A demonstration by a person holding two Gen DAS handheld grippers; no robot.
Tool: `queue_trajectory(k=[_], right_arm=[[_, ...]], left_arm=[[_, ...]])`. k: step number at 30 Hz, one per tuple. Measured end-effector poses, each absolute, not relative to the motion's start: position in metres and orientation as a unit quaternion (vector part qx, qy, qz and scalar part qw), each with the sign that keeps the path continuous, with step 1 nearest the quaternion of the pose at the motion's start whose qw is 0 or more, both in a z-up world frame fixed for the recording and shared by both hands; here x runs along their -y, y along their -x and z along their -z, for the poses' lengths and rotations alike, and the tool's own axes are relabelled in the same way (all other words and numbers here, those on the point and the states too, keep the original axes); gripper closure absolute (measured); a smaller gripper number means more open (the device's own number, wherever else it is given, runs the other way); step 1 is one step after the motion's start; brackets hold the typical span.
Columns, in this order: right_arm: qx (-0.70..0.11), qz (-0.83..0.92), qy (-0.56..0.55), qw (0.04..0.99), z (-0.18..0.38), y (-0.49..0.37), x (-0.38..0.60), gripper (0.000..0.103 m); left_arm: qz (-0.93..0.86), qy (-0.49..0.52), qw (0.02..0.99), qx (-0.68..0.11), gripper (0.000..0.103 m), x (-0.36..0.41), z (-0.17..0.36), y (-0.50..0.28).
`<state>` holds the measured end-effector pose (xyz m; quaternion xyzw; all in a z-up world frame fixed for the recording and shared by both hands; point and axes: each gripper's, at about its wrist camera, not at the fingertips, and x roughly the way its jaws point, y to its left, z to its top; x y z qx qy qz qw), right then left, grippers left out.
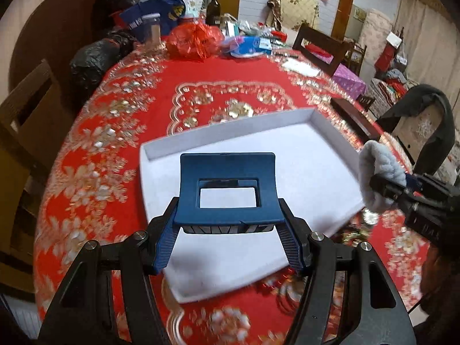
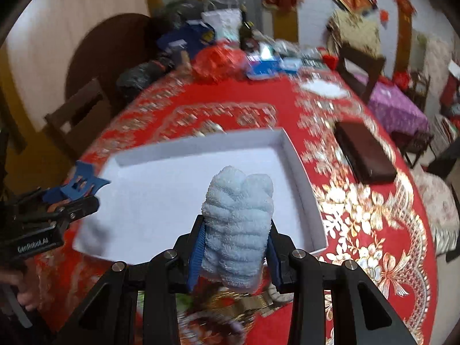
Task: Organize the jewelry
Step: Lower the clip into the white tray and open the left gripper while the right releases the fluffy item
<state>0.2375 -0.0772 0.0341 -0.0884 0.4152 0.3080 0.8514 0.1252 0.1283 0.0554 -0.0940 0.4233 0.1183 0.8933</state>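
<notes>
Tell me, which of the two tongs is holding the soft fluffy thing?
The right tongs, clamped on the pale-blue fluffy scrunchie; the left tongs grip a hard, dark-blue hair claw clip.

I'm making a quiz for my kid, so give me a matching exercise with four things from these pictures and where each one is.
Things:
1. hair clip
2. scrunchie
3. tray
4. brown box

Places:
A. in the right claw
B. on the tablecloth, right of the tray
C. in the left claw
D. on the tablecloth, under both claws

Pairs: 1-C, 2-A, 3-D, 4-B
</notes>
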Motion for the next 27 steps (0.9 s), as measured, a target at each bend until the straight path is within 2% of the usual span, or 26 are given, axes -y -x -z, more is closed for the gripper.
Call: queue_trajectory(k=[4,10,12,14,16,17,18,27], right_arm=[[-0.437,-0.307,0.075,0.842,-0.013,-0.261,0.079,0.068],[-0.448,-0.292,0.072,0.842,0.003,-0.277,0.076,0.068],[-0.451,-0.289,0.07,0.841,0.005,-0.279,0.078,0.063],[-0.449,-0.291,0.062,0.842,0.005,-0.28,0.08,0.053],[-0.443,-0.299,0.055,0.843,0.001,-0.279,0.081,0.05],[-0.438,-0.3,0.056,0.846,-0.002,-0.277,0.082,0.048],[-0.431,-0.302,0.057,0.848,-0.006,-0.274,0.083,0.047],[-0.408,-0.278,0.064,0.867,-0.025,-0.261,0.101,0.047]], left_arm=[[-0.133,0.099,0.871,-0.463,0.04,-0.138,-0.021,-0.144],[-0.145,0.103,0.862,-0.474,0.04,-0.151,-0.006,-0.156],[-0.152,0.118,0.856,-0.479,0.039,-0.157,-0.001,-0.154],[-0.156,0.125,0.851,-0.485,0.039,-0.162,0.001,-0.154],[-0.159,0.129,0.853,-0.48,0.038,-0.164,-0.001,-0.153],[-0.163,0.128,0.853,-0.48,0.033,-0.164,-0.003,-0.153],[-0.165,0.125,0.853,-0.478,0.03,-0.164,-0.004,-0.153],[-0.159,0.146,0.865,-0.453,0.03,-0.158,-0.023,-0.139]])
